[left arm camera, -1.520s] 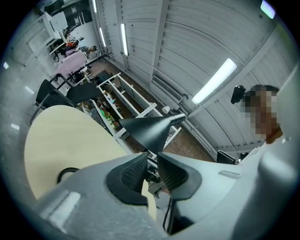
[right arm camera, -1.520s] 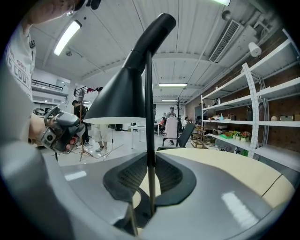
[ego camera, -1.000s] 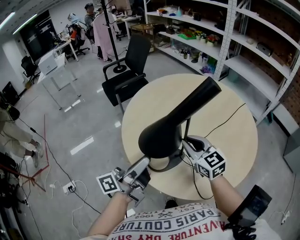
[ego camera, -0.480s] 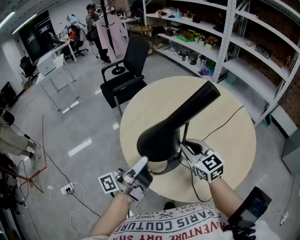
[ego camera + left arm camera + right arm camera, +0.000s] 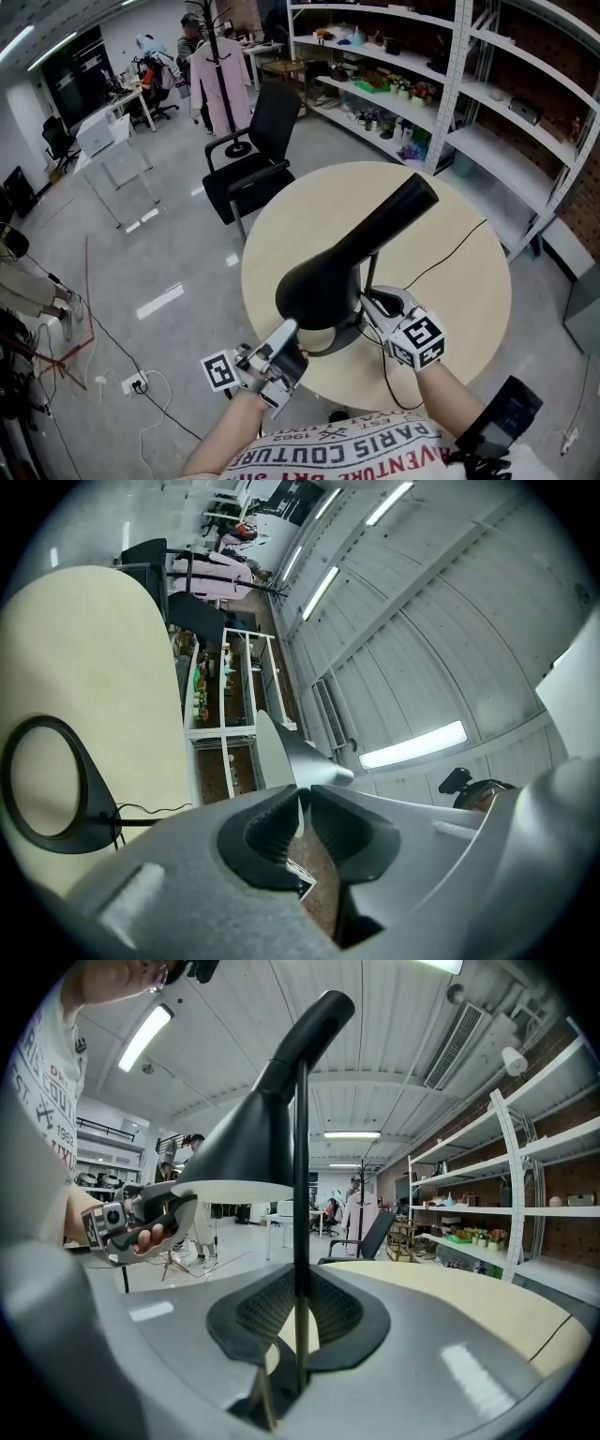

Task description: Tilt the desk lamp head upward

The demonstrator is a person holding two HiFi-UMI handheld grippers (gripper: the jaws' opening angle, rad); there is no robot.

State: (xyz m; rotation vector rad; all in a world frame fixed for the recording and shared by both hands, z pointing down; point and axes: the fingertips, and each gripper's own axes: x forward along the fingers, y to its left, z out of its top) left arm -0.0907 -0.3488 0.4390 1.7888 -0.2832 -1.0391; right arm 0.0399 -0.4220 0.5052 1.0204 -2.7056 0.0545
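A black desk lamp stands on the round beige table point(image 5: 450, 300), with its cone-shaped head point(image 5: 319, 286) hanging over the near edge. My left gripper point(image 5: 289, 330) reaches up from below. Its jaws have just been closing, and the thin rim of the lamp head point(image 5: 286, 757) is now pinched between them point(image 5: 302, 803). My right gripper point(image 5: 367, 302) is shut on the thin upright lamp stem point(image 5: 300, 1194), just above the base, where the stem runs between its pads point(image 5: 298, 1312). The right gripper view also shows the left gripper point(image 5: 141, 1213) at the rim of the head point(image 5: 244, 1147).
The lamp's ring-shaped base point(image 5: 101, 803) rests near the table's front edge, and its black cord point(image 5: 450, 244) trails across the tabletop to the right. A black office chair point(image 5: 253, 159) stands behind the table. Shelves point(image 5: 487, 84) line the right wall. A coat rack point(image 5: 214, 80) is at the back.
The left jaws have closed onto the rim of the lamp head and the left gripper has rolled a little. The right gripper has kept its hold on the stem.
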